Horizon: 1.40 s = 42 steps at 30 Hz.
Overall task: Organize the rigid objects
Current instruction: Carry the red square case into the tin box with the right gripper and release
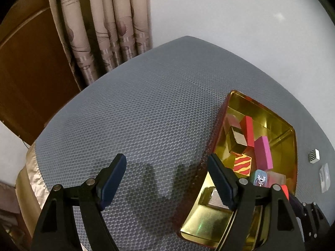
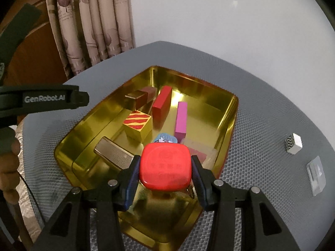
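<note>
A gold tin [image 2: 228, 113] sits on the grey honeycomb mat and holds several blocks: a red block [image 2: 162, 103], a pink block [image 2: 181, 118], a red-and-yellow striped cube [image 2: 137, 123], a brown block [image 2: 138, 99] and a ribbed metallic bar [image 2: 113, 152]. My right gripper [image 2: 165, 168] is shut on a rounded red box [image 2: 165, 170], held above the tin's near end. My left gripper [image 1: 167, 179] hangs open over bare mat, just left of the tin [image 1: 291, 144], with nothing between its fingers.
A small zigzag-patterned cube [image 2: 293, 143] and a clear plastic piece [image 2: 316, 175] lie on the mat right of the tin. Curtains [image 2: 92, 25] and a wooden panel stand behind the table. A hand [image 2: 9, 167] holds the left gripper at the left edge.
</note>
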{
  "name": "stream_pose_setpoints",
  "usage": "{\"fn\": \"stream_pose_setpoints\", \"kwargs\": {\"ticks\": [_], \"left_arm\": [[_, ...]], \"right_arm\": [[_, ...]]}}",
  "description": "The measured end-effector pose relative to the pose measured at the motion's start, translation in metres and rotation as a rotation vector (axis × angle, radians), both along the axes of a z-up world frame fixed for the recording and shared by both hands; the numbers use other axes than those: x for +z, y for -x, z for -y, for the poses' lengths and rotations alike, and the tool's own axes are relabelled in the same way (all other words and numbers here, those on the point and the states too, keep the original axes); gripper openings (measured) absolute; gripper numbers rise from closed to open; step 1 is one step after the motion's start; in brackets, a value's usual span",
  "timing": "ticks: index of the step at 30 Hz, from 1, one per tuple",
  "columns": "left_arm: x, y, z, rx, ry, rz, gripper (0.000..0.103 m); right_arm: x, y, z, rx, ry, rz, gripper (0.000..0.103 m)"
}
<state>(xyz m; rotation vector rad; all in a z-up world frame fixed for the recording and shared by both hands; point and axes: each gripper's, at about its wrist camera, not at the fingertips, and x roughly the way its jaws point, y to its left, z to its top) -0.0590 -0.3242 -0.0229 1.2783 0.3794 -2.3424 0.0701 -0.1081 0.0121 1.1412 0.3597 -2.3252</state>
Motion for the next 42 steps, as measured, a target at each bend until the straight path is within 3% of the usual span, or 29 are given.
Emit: {"fn": "stream_pose_setpoints", "kwargs": {"ticks": [12, 24, 32, 42], "left_arm": [[-0.003, 0.0, 0.001, -0.008, 0.001, 0.007, 0.077], [-0.003, -0.002, 0.005, -0.014, 0.009, 0.012, 0.077], [-0.003, -0.005, 0.004, -0.03, 0.022, 0.017, 0.078], [-0.003, -0.005, -0.011, -0.081, 0.055, 0.02, 0.081]], "right_arm": [[-0.013, 0.002, 0.017, -0.017, 0.006, 0.05, 0.048], [0.007, -0.005, 0.009, -0.04, 0.071, 0.006, 0.054], [0.028, 0.013, -0.058, -0.142, 0.122, -0.059, 0.062], [0.028, 0.068, -0.205, -0.332, 0.024, -0.071, 0.065]]}}
